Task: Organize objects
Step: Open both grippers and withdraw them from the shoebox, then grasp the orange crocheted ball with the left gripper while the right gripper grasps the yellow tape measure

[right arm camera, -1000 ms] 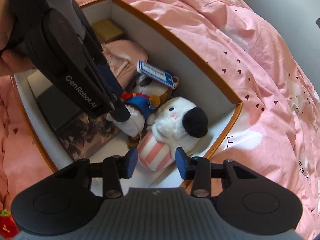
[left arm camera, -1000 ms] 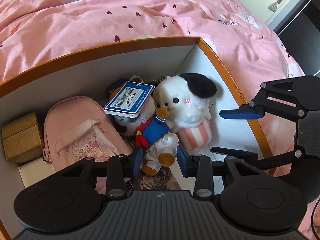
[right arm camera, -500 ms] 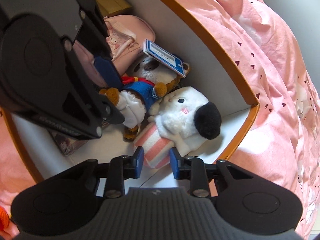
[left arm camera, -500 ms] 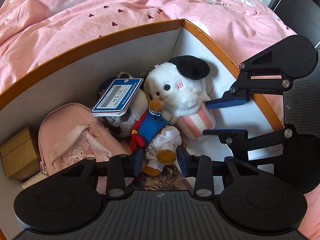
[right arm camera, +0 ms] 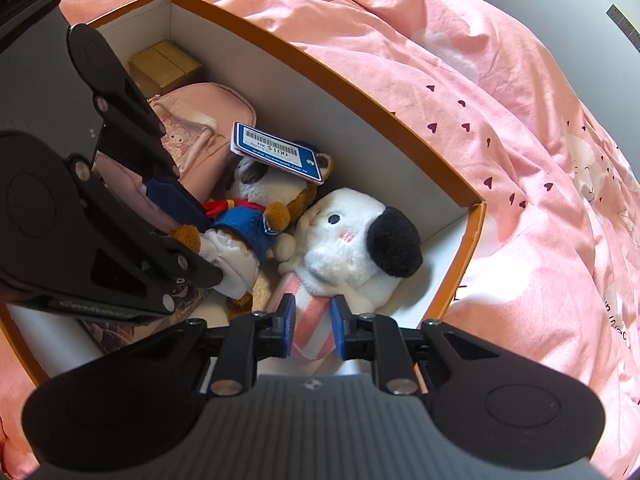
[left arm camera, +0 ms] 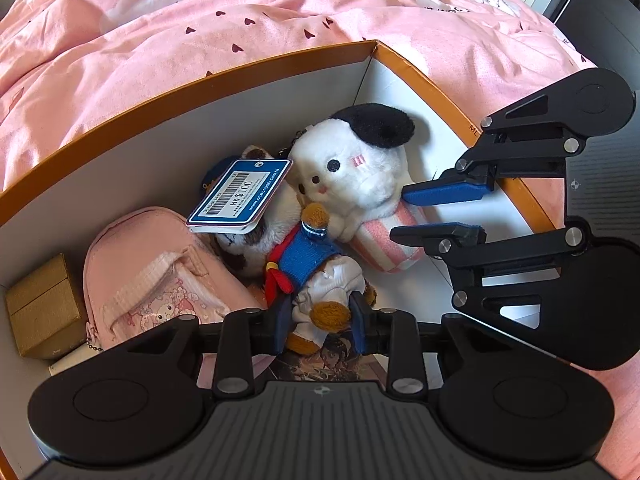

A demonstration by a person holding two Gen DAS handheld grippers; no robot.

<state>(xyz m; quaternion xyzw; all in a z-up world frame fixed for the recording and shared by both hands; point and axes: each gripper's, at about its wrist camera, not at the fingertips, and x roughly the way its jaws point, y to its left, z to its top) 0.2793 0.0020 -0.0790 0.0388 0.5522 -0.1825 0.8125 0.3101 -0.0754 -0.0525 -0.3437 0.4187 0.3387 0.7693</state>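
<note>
Two plush toys lie side by side in the orange-rimmed box (left arm camera: 224,80) on the pink duvet (left arm camera: 240,20). Left wrist view: your left gripper (left arm camera: 320,326) is clenched on the sailor bear (left arm camera: 316,264) at its stuffed legs; it is light and squashy, so expect the pinch to sink in. Right wrist view: your right gripper (right arm camera: 311,326) grasps the white dog plush (right arm camera: 352,248) by its striped pink base (right arm camera: 310,334), likely firmer than the floppy head. Avoid the bear's price tag (right arm camera: 280,150), which may tear.
</note>
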